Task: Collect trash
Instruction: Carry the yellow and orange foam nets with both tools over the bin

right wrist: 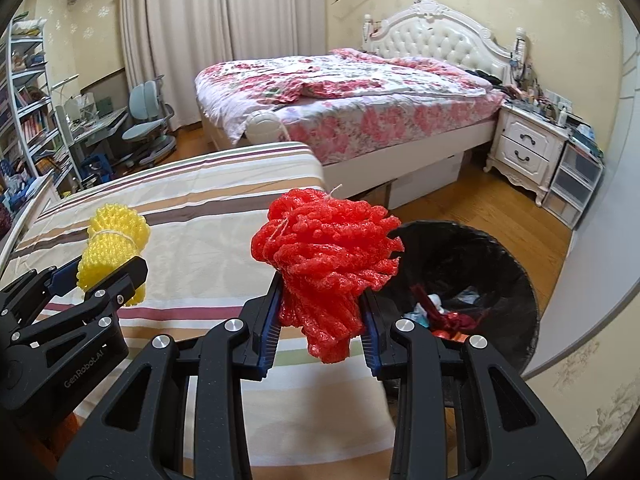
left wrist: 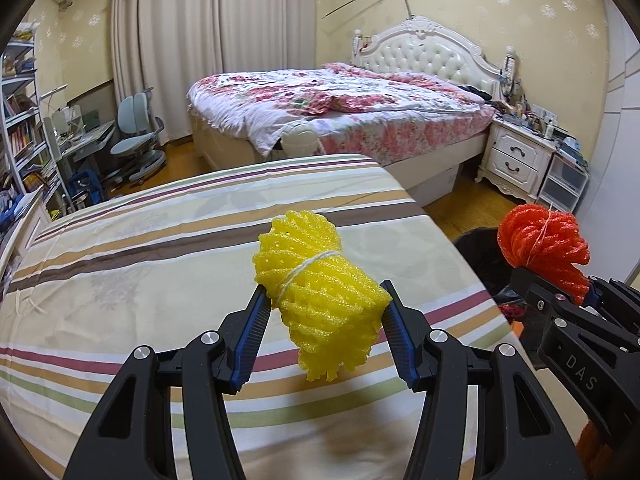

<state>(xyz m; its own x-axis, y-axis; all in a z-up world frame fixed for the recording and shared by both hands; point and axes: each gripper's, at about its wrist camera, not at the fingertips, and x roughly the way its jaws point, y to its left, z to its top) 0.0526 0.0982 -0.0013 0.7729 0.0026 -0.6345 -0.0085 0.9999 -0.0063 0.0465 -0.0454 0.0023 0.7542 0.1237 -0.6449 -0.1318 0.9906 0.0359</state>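
- Red foam-net bundle (right wrist: 326,264), pinched in the right tool (right wrist: 322,320), hangs over the striped counter (right wrist: 192,216) edge; the black-lined bin (right wrist: 508,264) sits just right, nearer this hand.
- Yellow foam-net bundle (left wrist: 320,292) is clamped in the left tool (left wrist: 325,322), farther left over the counter.

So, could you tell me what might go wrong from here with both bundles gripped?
1. The red foam-net bundle in the right gripper seems short of the bin, beside its near rim; released now, it could land on the striped cloth or the floor.
2. The left gripper pinches only the yellow bundle's middle; the soft foam could slip.
3. The grippers are close and might bump.
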